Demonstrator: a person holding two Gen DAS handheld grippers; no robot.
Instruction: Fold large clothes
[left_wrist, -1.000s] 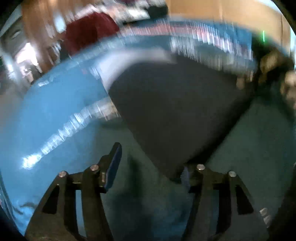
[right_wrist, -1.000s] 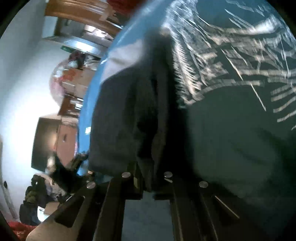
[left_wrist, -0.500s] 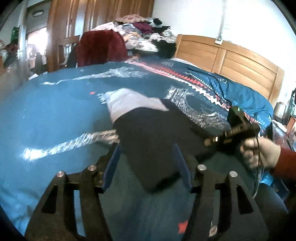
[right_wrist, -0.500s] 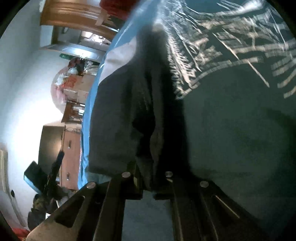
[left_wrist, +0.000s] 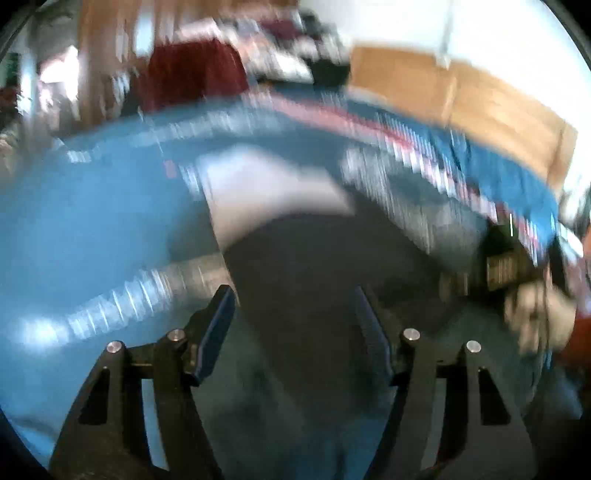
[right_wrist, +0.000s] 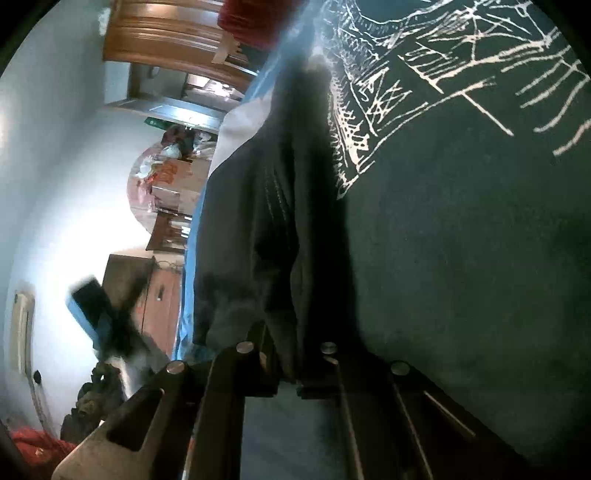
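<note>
A black garment (left_wrist: 314, 266) with a white part (left_wrist: 266, 188) lies folded on the blue patterned bedspread (left_wrist: 85, 221); the left wrist view is blurred. My left gripper (left_wrist: 295, 317) is open, its blue-padded fingers either side of the garment's near end, holding nothing. At the right of that view, a hand holds my right gripper (left_wrist: 480, 273) at the garment's edge. In the right wrist view my right gripper (right_wrist: 291, 369) is shut on a bunched fold of the black garment (right_wrist: 266, 206), which stretches away from the jaws.
A wooden headboard (left_wrist: 461, 99) stands at the back right, and a dark red cloth (left_wrist: 192, 77) hangs over a chair beyond the bed. Clothes are piled (left_wrist: 280, 44) at the far side. The right wrist view shows a wooden door (right_wrist: 166, 40) and cabinet (right_wrist: 147, 295).
The left gripper stays open and has moved fast, blurring its view, with the garment's near end now between its fingers. The right gripper keeps its hold on the garment.
</note>
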